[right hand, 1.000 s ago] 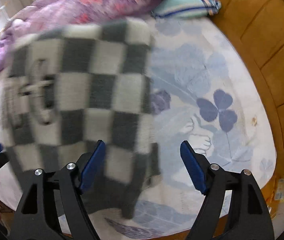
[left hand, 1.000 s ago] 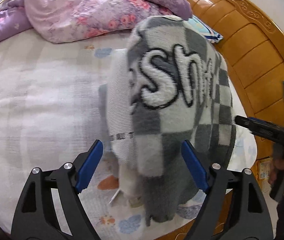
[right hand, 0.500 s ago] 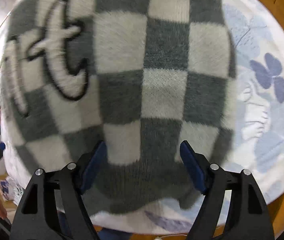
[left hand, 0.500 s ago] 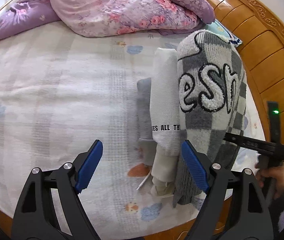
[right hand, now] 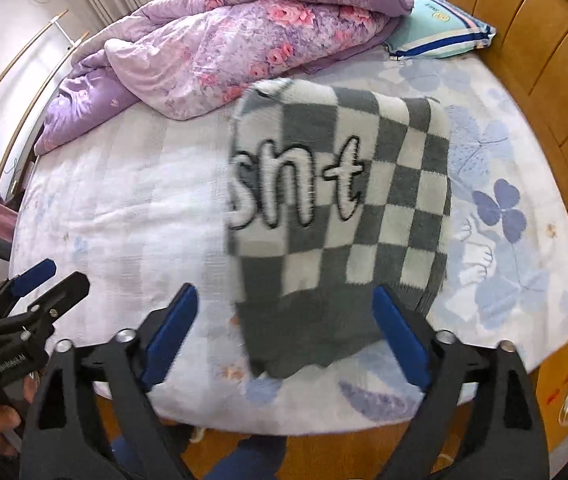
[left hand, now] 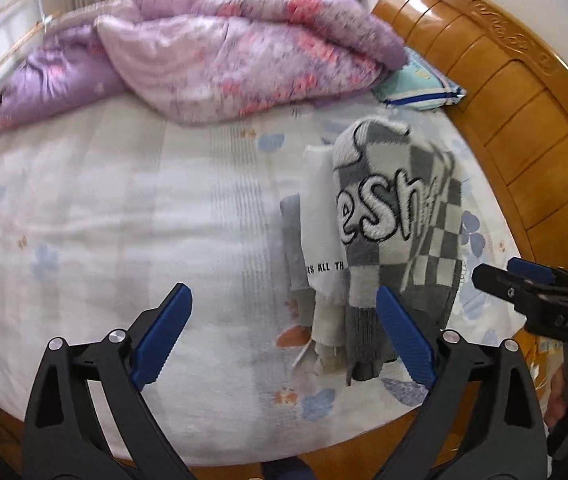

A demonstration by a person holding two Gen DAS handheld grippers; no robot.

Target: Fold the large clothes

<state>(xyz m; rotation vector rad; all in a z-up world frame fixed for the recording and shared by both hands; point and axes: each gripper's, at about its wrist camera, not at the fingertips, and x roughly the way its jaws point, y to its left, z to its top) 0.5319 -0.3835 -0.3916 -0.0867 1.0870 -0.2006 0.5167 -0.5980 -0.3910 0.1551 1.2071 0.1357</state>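
Observation:
A folded grey-and-white checkered sweater (left hand: 399, 220) with fuzzy white lettering lies on top of a stack of folded clothes on the bed's right side; it also shows in the right wrist view (right hand: 339, 216). Under it lie a white folded garment (left hand: 319, 220) and a grey one (left hand: 291, 240). My left gripper (left hand: 284, 336) is open and empty, held back over the bed's near edge to the left of the stack. My right gripper (right hand: 284, 332) is open and empty, just short of the sweater's near hem. Each gripper shows in the other's view, the right one (left hand: 523, 284) and the left one (right hand: 40, 284).
A purple floral quilt (right hand: 220, 44) is bunched at the far side of the bed. A teal striped pillow (right hand: 439, 32) lies by the curved wooden headboard (right hand: 555, 68) on the right. The pale floral sheet (left hand: 124, 220) stretches left of the stack.
Both grippers have pulled back from the stack toward the bed's near edge. The checkered sweater, close up before, now lies flat on the pile farther away.

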